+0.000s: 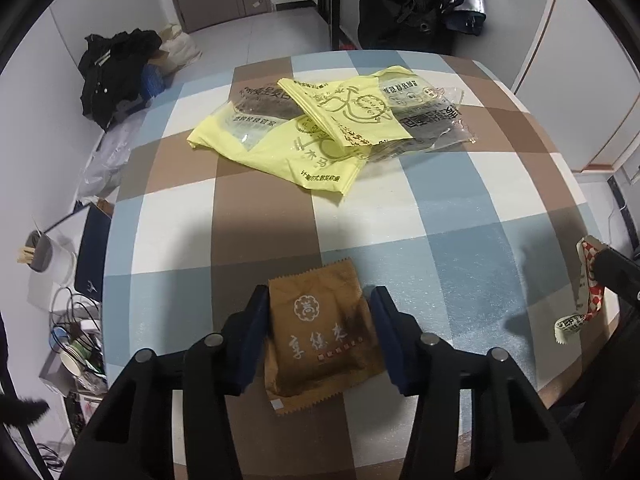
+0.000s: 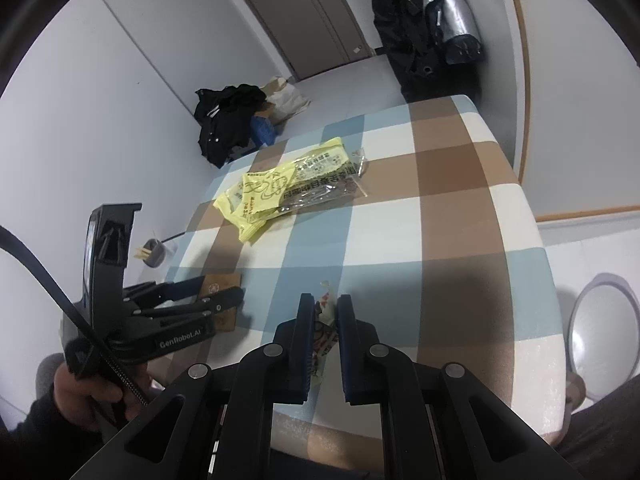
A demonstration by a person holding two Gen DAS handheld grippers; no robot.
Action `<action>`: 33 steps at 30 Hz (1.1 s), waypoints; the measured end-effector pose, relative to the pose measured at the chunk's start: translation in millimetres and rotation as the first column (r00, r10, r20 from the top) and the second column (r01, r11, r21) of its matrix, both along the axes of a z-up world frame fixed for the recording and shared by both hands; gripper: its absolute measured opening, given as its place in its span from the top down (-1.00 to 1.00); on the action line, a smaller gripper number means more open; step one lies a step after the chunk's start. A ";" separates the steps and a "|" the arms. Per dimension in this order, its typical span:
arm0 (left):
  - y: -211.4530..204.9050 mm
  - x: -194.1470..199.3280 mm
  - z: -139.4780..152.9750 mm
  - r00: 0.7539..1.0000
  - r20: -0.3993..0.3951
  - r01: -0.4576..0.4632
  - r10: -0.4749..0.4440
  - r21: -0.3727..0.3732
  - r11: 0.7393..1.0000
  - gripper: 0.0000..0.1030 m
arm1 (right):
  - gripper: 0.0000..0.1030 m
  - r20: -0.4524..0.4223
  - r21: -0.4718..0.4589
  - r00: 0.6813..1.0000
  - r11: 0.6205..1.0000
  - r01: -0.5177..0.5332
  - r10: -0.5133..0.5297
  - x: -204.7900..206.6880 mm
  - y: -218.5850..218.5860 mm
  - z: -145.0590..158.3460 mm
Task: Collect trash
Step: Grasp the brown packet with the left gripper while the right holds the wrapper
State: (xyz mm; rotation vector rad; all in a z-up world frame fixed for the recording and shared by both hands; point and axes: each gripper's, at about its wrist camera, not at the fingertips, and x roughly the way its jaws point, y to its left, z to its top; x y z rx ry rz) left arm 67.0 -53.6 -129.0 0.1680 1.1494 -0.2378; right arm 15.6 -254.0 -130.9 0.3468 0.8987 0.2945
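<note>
Brown snack wrapper (image 1: pixel 320 332), flat at lower centre on the checked counter (image 1: pixel 460 240), looks light, thin and crinkly, best pinched by its side edges between the half-open left tongs (image 1: pixel 320 308) straddling it, while right tongs (image 2: pixel 325 312) grip a red-checked wrapper (image 2: pixel 322 334)

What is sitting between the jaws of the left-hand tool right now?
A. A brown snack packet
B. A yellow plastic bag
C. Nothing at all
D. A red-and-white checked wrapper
A. In the left wrist view the brown snack packet lies on the checked table between the jaws of the left gripper; the yellow plastic bags lie farther off, and the red-and-white checked wrapper is in the right gripper.
</note>
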 end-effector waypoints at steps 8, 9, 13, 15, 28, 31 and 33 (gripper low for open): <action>3.6 -0.7 0.3 1.000 0.000 -0.011 0.011 -0.018 1.000 0.16 | 0.80 0.011 -0.004 1.000 1.000 0.006 -0.006 -4.1 -0.7 1.7; 4.3 -0.5 0.4 1.000 -0.001 -0.013 0.013 -0.021 1.000 0.16 | 0.80 0.012 -0.004 1.000 1.000 0.007 -0.007 -3.5 -1.4 1.6; 8.7 1.4 1.0 1.000 -0.017 -0.026 0.025 -0.044 0.999 0.20 | 0.79 0.018 -0.010 1.000 1.000 0.008 -0.008 -5.3 -0.8 3.1; 11.7 2.3 1.0 0.999 -0.026 -0.036 0.035 -0.062 0.997 0.23 | 0.80 0.022 -0.012 1.000 1.000 0.010 -0.009 -5.9 -0.5 3.9; 28.0 5.7 5.9 0.993 -0.093 -0.088 0.070 -0.212 0.973 0.72 | 0.80 0.035 -0.013 0.999 1.000 0.010 -0.010 -7.1 1.3 6.5; 31.9 5.6 6.7 0.986 -0.153 -0.114 0.073 -0.273 0.955 0.71 | 0.80 0.041 -0.014 0.999 1.000 0.019 -0.018 -7.1 0.2 8.1; 30.4 1.8 7.2 0.979 -0.194 -0.117 0.055 -0.321 0.940 0.52 | 0.80 0.048 -0.010 0.998 0.999 0.032 -0.031 -7.3 -2.3 10.0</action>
